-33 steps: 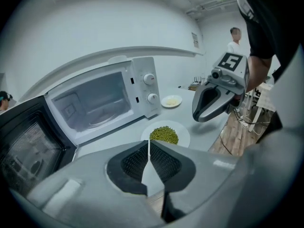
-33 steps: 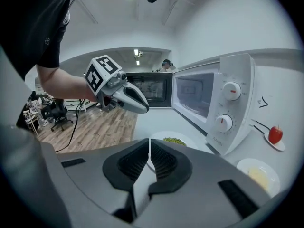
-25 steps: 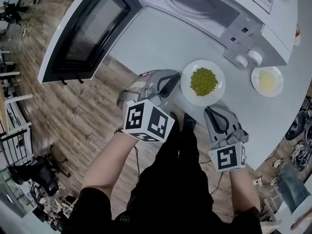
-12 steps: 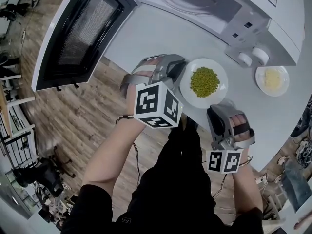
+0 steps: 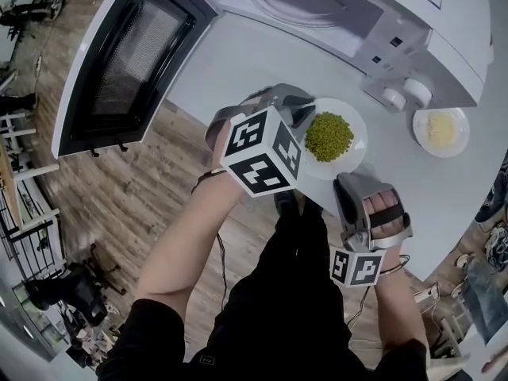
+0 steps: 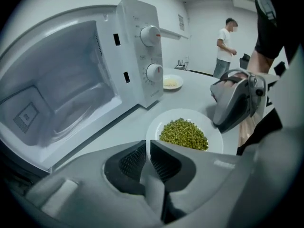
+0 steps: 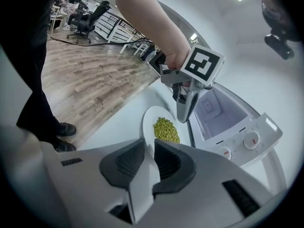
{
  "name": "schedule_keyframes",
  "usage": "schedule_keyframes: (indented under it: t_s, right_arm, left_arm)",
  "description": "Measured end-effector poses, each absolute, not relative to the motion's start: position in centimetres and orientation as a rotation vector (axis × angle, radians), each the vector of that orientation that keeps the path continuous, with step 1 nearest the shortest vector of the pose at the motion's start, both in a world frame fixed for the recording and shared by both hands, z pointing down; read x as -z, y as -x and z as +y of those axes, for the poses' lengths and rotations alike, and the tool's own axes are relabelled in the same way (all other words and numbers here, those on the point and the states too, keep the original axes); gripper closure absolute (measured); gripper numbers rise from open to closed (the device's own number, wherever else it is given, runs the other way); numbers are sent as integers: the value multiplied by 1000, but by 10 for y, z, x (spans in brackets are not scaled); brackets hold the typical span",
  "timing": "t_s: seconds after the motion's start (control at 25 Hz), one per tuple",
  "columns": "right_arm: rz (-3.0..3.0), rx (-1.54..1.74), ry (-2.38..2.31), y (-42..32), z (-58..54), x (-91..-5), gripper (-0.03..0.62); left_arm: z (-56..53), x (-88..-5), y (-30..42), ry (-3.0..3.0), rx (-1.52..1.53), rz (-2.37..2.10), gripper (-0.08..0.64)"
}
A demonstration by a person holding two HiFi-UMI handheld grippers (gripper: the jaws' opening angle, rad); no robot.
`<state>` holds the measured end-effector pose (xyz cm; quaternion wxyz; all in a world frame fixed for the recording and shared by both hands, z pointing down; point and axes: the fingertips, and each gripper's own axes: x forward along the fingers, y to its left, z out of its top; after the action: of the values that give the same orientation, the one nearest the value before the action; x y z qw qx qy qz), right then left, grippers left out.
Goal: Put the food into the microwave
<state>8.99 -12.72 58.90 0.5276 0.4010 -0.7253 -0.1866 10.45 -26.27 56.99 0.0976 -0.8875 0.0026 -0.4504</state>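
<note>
A white plate (image 5: 354,154) heaped with green peas (image 5: 328,136) sits on the pale table in front of the open microwave (image 5: 333,6). My left gripper (image 5: 304,111) is shut, its tips right at the plate's left rim; the left gripper view shows the peas (image 6: 184,134) just beyond its jaws (image 6: 148,146). On the plate's near side, close to the rim, is my right gripper (image 5: 351,182), also shut. In the right gripper view the plate (image 7: 148,122) lies ahead of the right gripper (image 7: 151,148), with the left gripper (image 7: 183,118) tipped down over its far rim.
The microwave door (image 5: 127,54) hangs open to the left over the wooden floor. A small plate of pale yellow food (image 5: 440,131) stands right of the control knobs (image 5: 403,95). The table edge runs close to my body. A person (image 6: 223,46) stands far off.
My left gripper has moved up and right, from beside the plate to its left rim. The right gripper has shifted slightly and turned. The plate has stayed put.
</note>
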Motion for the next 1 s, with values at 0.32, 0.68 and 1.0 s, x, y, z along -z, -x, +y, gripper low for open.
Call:
schedule_keyframes:
  t_s: [0.32, 0.68, 1.0]
  right_arm:
    - [-1712, 458, -934, -90, -128, -589, 518]
    - [-1708, 455, -905, -89, -128, -590, 518]
    - [-1691, 486, -856, -87, -129, -590, 517]
  left_arm:
    - [-260, -578, -110, 2644, 1470, -115, 548]
    - [-268, -585, -113, 2576, 1568, -153, 548]
    - [-266, -587, -115, 2530, 1743, -356, 548]
